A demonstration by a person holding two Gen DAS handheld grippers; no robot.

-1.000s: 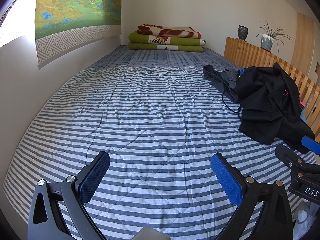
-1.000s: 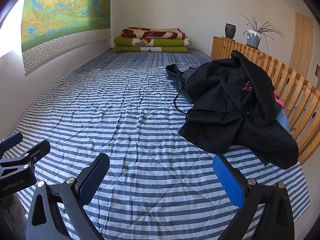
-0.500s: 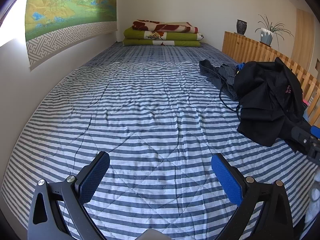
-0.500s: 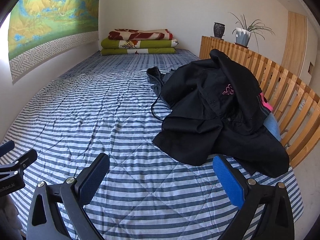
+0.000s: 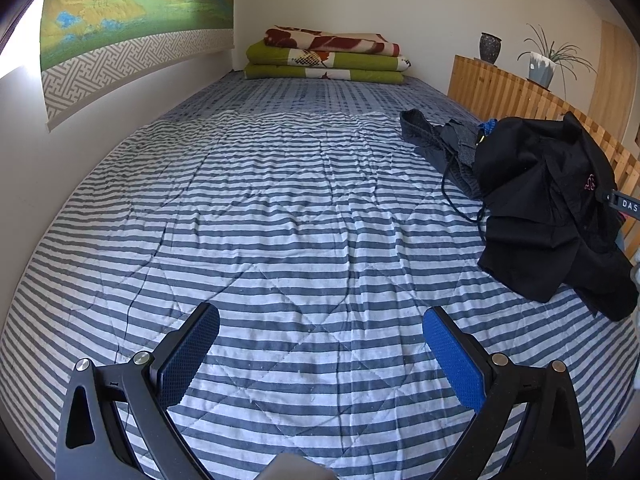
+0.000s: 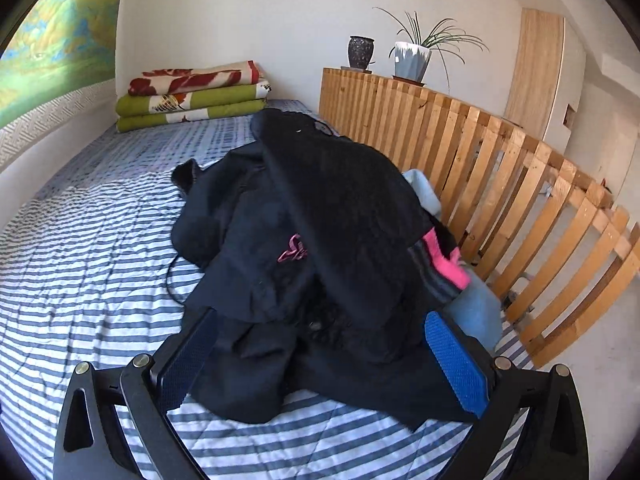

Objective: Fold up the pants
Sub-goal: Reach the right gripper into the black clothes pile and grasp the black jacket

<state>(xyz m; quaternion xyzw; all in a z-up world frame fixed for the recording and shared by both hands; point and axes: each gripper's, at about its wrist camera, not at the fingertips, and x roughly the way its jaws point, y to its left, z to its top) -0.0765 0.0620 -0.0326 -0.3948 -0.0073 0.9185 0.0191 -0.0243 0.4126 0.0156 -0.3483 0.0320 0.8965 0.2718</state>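
Observation:
A heap of black clothes lies on the striped bed beside the wooden rail, with a pink logo on one piece. In the left wrist view the same black heap sits at the right, with a dark grey garment spread behind it. My right gripper is open, close over the near edge of the heap, its fingers straddling the cloth without holding it. My left gripper is open over bare striped cover, well left of the heap. Which piece is the pants I cannot tell.
A slatted wooden rail runs along the bed's right side, with pink and light blue cloth wedged against it. Folded blankets are stacked at the far end. Two pots stand on the rail's top. A wall borders the left.
My right gripper has moved forward and to the right, up to the black heap, which now fills its view. My left gripper has shifted only slightly over the bed.

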